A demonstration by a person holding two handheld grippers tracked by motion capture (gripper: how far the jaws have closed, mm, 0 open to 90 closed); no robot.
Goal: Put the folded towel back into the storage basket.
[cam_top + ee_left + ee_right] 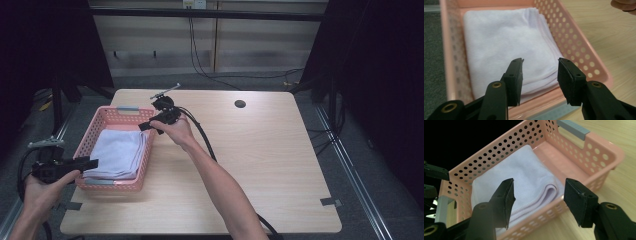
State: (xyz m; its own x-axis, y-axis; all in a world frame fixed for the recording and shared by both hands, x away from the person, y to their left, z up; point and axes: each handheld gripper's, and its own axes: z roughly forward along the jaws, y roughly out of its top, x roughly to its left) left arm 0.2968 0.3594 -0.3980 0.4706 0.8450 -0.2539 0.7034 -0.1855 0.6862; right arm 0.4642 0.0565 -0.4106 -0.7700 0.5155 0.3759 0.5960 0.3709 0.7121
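One folded white towel [118, 152] lies flat in one pink basket [108, 117] full of little holes. The basket sits on the left part of the wooden table [260, 160], and its long side runs away from the person. The towel is long the same way. It fills the near part of the basket, and the far part shows bare pink floor.

There are two grippers. The left gripper [89, 163] is at the near left corner of the basket, just outside the rim, and it points across at the towel. Its jaws are apart and nothing is between them. In the left gripper view the towel lies right ahead of the jaws, a little lower, with the folded layers at its near end.

The right gripper [145, 126] is at the far right side of the basket, just over the rim. Its jaws are apart too, and they hold nothing. In the right gripper view the thick rolled fold of the towel lies just ahead and below, inside the basket wall.

I think both grippers are close to the towel, one at each end. The right one looks a bit nearer to it. To take the towel, each one would have to go down and in
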